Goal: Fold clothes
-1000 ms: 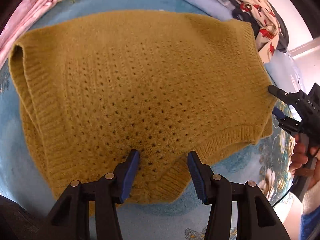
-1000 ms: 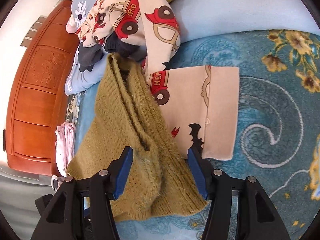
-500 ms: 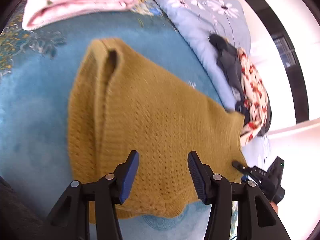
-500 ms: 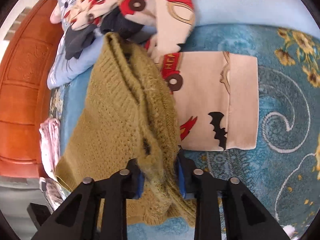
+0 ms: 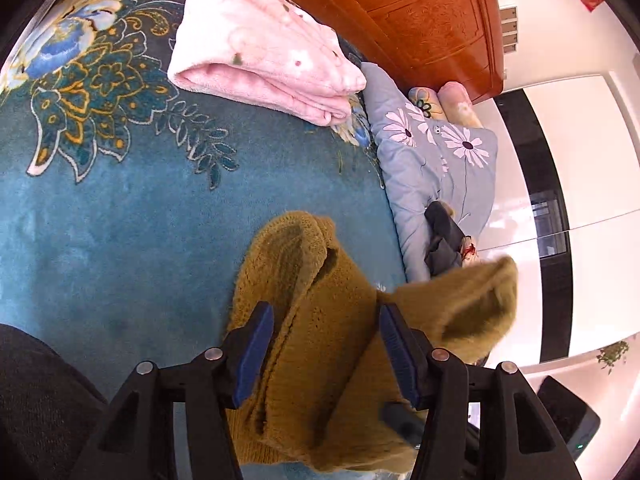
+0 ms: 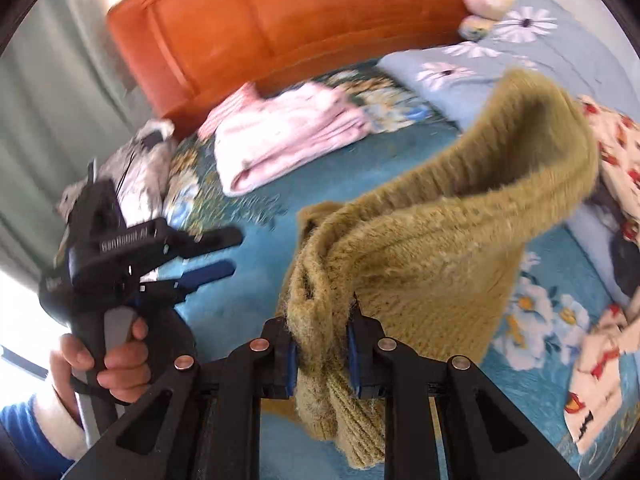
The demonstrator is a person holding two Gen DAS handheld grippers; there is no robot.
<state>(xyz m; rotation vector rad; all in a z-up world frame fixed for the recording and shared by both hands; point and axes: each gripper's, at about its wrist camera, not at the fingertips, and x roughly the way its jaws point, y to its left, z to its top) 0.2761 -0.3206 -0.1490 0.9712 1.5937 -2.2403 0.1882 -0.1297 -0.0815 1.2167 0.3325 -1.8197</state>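
Both grippers on my feed: right gripper (image 6: 322,354) is closing, pads clamped on the mustard sweater (image 6: 436,248), lifted over the blue blanket (image 6: 240,300). Left gripper (image 5: 326,344) is opening, sweater between its pads, untouched.

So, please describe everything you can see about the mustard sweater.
The sweater is a mustard-yellow, fuzzy knit with ribbed edging and small openwork holes. It is bunched and lifted off the blue bedspread, with one ribbed edge curling up in the air. The right gripper has a thick gathered fold between its blue pads, and its jaws are closing on it. In the left wrist view the sweater drapes between the fingers of the left gripper, which do not press it.
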